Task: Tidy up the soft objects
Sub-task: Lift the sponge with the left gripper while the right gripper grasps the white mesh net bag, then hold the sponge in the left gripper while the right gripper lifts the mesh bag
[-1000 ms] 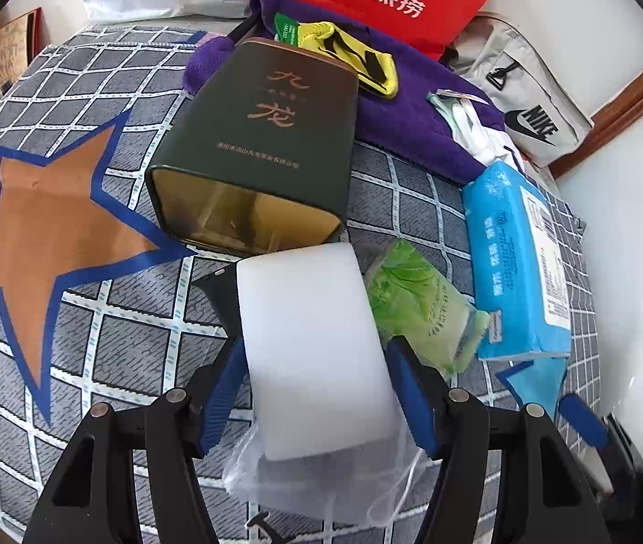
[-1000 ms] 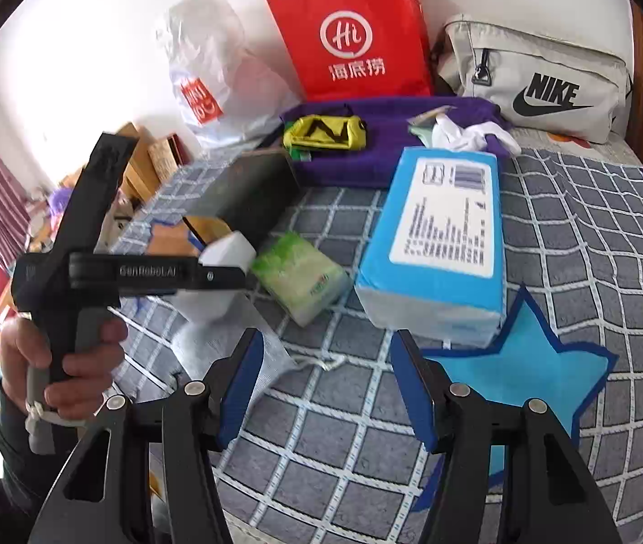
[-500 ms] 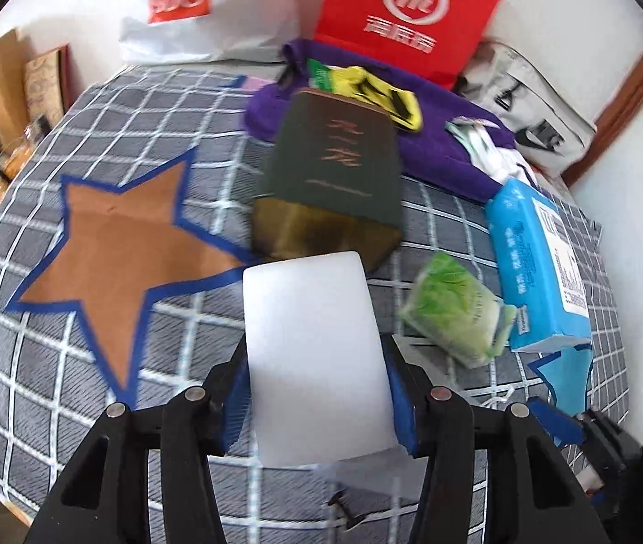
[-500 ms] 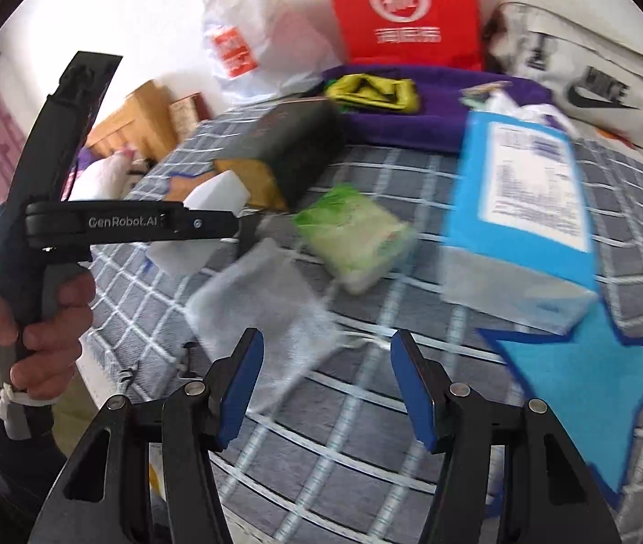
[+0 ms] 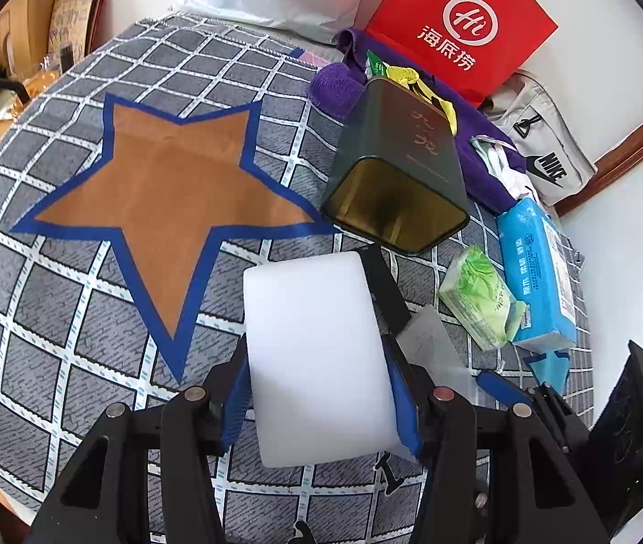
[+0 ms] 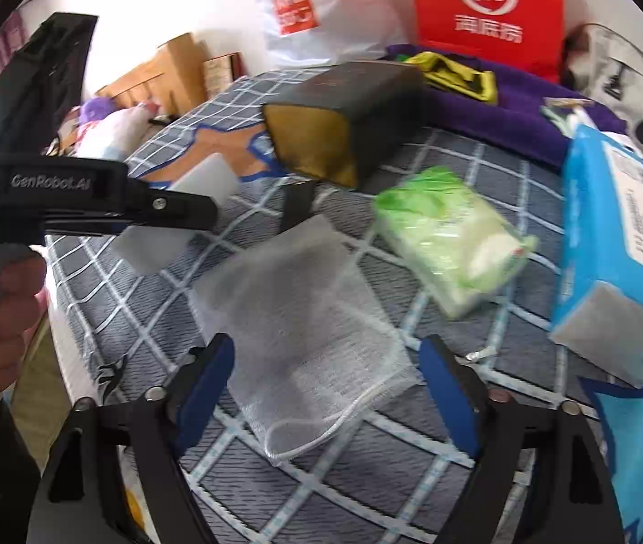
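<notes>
Above the checked bedspread [image 5: 72, 317] we hold a white sponge block [image 5: 317, 358] in our left gripper [image 5: 317, 390], the blue fingers [image 5: 401, 401] pressed against both of its long sides. The block is lifted off the cloth, just in front of a dark green tin [image 5: 398, 181] that lies on its side with its gold-lined mouth facing us. Our right gripper [image 6: 328, 390] hangs with its fingers spread apart, grasping nothing, over a white mesh bag [image 6: 303, 317] that lies flat on the bedspread. Beside the bag to the right rests a green tissue pack [image 6: 453, 235], and next to that a larger blue tissue pack [image 6: 625, 249]. Behind the tin a purple towel [image 5: 484, 154] is spread, with a red paper bag [image 5: 462, 22] standing against the wall.
</notes>
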The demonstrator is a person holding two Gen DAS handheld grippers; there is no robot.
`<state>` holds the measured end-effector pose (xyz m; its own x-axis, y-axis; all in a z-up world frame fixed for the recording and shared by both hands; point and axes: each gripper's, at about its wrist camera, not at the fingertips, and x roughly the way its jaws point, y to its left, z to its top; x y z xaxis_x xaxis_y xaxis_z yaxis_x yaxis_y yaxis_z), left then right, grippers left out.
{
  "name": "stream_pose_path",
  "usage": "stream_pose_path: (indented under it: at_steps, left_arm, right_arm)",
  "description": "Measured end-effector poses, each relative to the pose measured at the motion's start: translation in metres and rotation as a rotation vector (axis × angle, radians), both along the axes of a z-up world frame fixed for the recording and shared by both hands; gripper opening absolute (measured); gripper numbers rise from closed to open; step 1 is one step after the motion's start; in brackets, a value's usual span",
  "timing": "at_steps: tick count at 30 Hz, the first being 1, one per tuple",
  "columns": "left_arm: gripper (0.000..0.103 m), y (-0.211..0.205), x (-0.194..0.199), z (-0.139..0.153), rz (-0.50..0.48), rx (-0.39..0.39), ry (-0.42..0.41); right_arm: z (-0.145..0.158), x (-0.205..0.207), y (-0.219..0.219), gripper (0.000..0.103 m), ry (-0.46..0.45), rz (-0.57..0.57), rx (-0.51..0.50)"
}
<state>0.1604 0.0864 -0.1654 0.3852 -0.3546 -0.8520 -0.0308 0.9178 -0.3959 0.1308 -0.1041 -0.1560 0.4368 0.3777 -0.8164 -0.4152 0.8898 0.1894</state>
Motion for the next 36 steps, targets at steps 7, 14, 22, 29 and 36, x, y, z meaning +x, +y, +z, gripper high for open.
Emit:
stream_pose_path:
  at_steps: [7, 14, 22, 29, 36]
  left_arm:
    - [0.052, 0.007, -0.005, 0.0, 0.004, -0.029, -0.001]
    - [0.052, 0.016, -0.013, 0.003, 0.021, -0.023, -0.004]
    - [0.052, 0.017, -0.024, 0.007, 0.032, 0.007, -0.007]
    - [0.052, -0.001, -0.033, 0.011, 0.018, 0.06, -0.016]
    - [0.052, -0.022, -0.037, 0.009, -0.009, 0.085, -0.006]
  right_arm:
    - [-0.006, -0.008, 0.024, 0.1, -0.023, 0.076, -0.098]
    - [-0.006, -0.013, 0.027, 0.08, -0.073, 0.024, -0.161]
    - [0.005, -0.027, -0.002, 0.014, -0.064, -0.045, -0.116]
    - [0.009, -0.052, -0.039, 0.008, -0.085, -0.116, -0.099]
    - [0.017, -0.079, -0.102, 0.01, -0.085, -0.299, -0.135]
